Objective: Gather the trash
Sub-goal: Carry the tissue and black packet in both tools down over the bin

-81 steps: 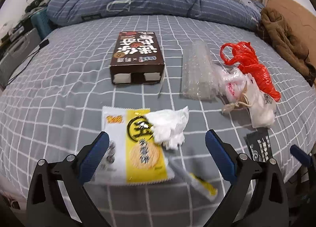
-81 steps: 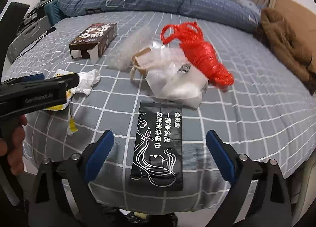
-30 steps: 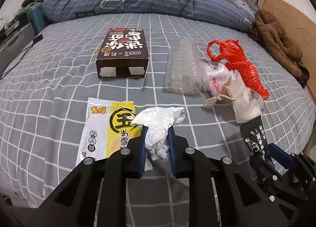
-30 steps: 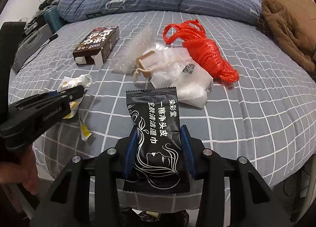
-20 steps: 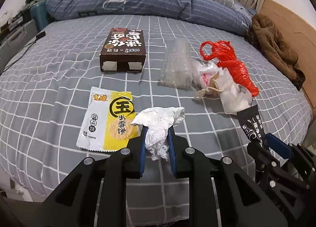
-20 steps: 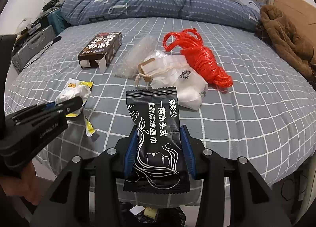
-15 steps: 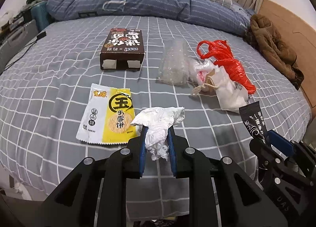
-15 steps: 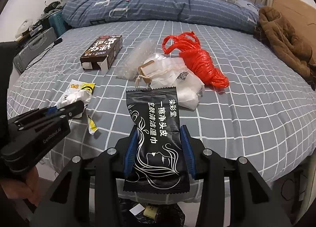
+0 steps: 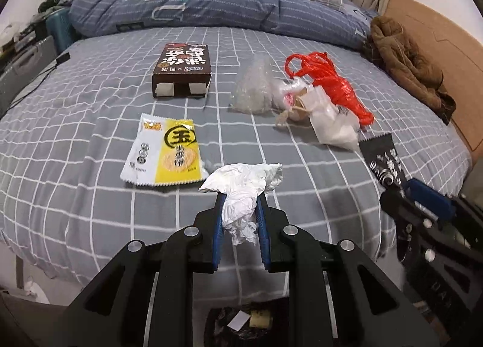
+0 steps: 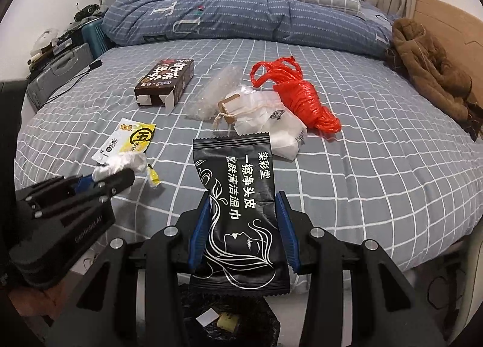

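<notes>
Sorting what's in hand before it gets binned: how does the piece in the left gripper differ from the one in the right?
The left gripper pinches a crumpled white tissue; the right gripper clamps a flat black wipes packet. The tissue is plain and shapeless, the packet printed and rectangular. Both are held off the bed.

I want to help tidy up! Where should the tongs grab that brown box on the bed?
Grab the brown box across its two long sides, coming down from above. It lies flat on the bed, with its open flap end facing the near edge, so the firm long sides give the tongs something solid to squeeze.
</notes>
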Demonstrator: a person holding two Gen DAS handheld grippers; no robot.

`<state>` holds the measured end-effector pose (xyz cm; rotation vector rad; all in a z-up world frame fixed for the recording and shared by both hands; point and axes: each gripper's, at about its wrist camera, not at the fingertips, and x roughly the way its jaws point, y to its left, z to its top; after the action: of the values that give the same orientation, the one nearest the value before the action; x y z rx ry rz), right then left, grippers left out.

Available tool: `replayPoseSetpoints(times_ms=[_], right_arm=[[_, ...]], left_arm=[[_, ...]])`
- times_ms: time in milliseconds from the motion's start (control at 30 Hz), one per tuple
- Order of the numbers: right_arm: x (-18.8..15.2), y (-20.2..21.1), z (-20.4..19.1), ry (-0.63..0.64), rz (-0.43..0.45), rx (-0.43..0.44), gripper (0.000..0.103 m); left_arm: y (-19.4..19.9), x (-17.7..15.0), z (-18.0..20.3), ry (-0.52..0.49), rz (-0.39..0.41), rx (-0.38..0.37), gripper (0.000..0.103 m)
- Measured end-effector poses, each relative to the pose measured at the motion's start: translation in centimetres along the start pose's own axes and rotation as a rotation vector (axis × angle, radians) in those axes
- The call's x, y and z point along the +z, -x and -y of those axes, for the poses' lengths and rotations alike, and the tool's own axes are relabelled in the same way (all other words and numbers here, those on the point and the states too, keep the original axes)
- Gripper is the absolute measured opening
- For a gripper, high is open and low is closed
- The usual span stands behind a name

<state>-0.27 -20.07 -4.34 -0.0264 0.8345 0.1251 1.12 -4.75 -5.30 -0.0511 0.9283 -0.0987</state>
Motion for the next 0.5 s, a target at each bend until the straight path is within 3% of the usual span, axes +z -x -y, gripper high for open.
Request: replayPoseSetpoints(times_ms=[500], right_arm=[[-2.7, 1.8, 0.1, -0.027, -0.02, 0.005, 0.041]], left_arm=[[2.0, -4.5, -0.3, 0.001, -0.034, 0.015, 0.019]])
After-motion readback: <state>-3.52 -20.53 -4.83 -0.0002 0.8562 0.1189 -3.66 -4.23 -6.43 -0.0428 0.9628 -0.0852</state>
